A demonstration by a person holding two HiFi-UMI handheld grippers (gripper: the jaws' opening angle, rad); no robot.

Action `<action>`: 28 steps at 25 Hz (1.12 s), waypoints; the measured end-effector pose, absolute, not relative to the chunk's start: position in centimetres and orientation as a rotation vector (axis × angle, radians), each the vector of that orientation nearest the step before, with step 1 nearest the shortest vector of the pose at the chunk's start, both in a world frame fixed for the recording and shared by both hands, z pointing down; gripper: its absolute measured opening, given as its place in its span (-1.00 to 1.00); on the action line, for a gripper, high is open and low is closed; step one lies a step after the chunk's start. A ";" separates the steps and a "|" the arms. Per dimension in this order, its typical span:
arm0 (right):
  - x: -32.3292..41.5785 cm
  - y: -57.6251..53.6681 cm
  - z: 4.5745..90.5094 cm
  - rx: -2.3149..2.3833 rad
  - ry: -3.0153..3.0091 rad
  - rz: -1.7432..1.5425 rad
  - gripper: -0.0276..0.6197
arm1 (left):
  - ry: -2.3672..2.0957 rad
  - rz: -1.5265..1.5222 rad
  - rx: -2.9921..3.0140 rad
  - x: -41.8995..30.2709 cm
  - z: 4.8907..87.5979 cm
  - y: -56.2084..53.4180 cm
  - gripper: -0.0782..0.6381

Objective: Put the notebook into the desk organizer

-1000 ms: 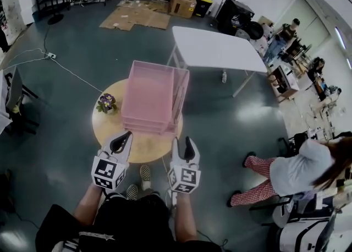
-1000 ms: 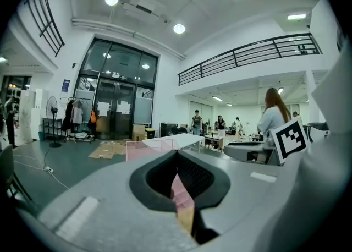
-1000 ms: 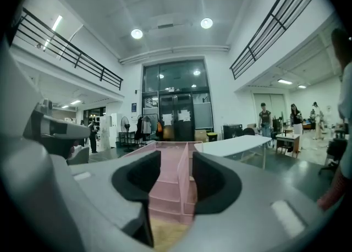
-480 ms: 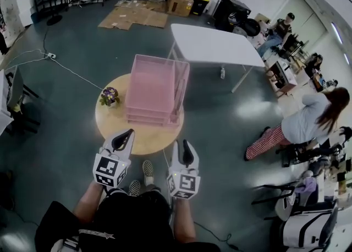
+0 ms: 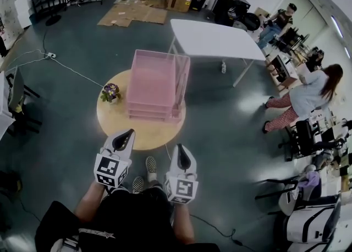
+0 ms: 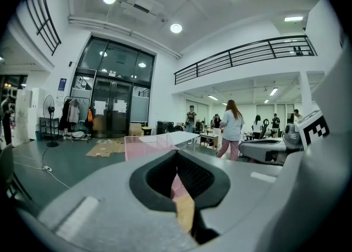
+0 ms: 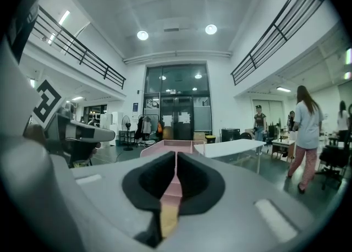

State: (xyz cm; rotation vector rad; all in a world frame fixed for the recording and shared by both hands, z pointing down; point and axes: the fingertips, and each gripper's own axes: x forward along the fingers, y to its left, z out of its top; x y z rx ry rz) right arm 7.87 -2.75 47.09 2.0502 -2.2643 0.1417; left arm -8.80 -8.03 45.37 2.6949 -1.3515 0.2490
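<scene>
The pink desk organizer (image 5: pixel 153 83) stands on a round wooden table (image 5: pixel 140 132); it also shows ahead in the left gripper view (image 6: pixel 144 145) and the right gripper view (image 7: pixel 171 146). No notebook shows in any view. Both grippers hang side by side at the table's near edge, close to the person's body. My left gripper (image 5: pixel 124 135) has its jaws together with nothing in them (image 6: pixel 177 155). On my right gripper (image 5: pixel 182 150) the jaws are closing, their tips almost touching, nothing between them (image 7: pixel 176 157).
A small flower pot (image 5: pixel 110 92) sits on the table, left of the organizer. A white folding table (image 5: pixel 214 39) stands behind it, with flattened cardboard (image 5: pixel 135 15) on the floor beyond. A person in checked trousers (image 5: pixel 305 94) walks at the right, among chairs and desks.
Both grippers have drawn back a little from the table toward the person's body. The person in checked trousers has walked away toward the upper right.
</scene>
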 end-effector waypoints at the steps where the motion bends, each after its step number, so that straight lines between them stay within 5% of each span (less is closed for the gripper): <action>1: 7.9 -2.6 47.0 2.052 -2.264 0.144 -0.88 | -1.351 0.250 2.694 -8.8 45.4 -8.0 -0.75; 28: 7.6 -2.8 46.0 2.045 -2.264 0.101 -0.90 | -1.327 0.253 2.705 -8.7 45.7 -8.1 -0.75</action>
